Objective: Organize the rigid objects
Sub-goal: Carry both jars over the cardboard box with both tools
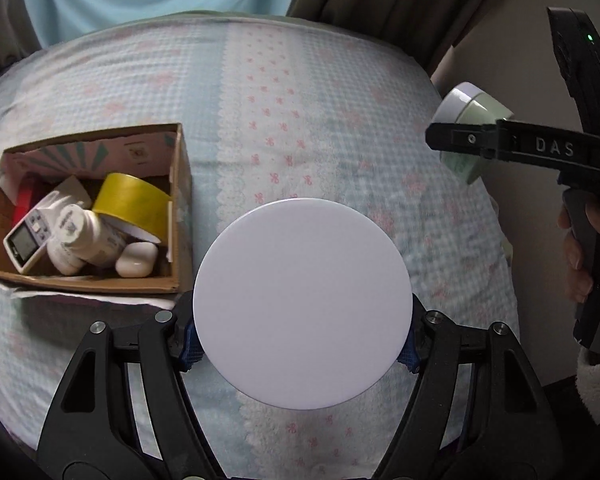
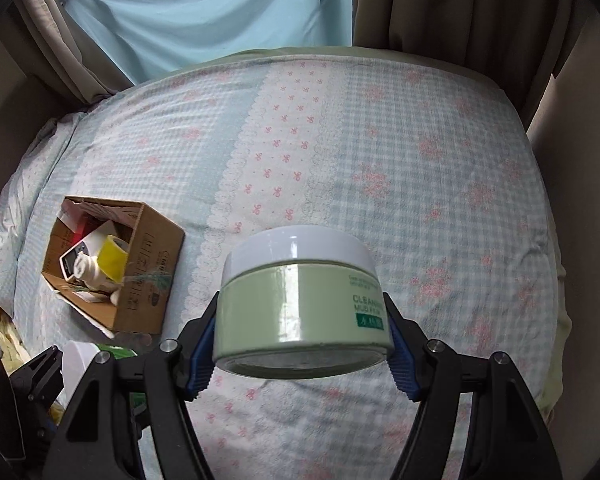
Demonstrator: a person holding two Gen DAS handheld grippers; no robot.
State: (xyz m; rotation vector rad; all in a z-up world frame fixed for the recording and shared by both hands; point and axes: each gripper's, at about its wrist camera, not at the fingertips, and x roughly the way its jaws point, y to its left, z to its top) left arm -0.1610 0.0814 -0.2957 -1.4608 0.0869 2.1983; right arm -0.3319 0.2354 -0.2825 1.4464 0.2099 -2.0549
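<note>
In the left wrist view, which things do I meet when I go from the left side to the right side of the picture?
cardboard box → white round lid held in the left tool → green jar held in the right tool → the hand around that tool's handle.

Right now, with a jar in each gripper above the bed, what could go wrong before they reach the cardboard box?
1. The brown cardboard box is already crowded by the yellow tape roll and white bottle; two jars may not fit.
2. The right gripper clamps the pale green jar tilted, so it could slip.
3. The left gripper holds the white-lidded jar by its edges only.
</note>
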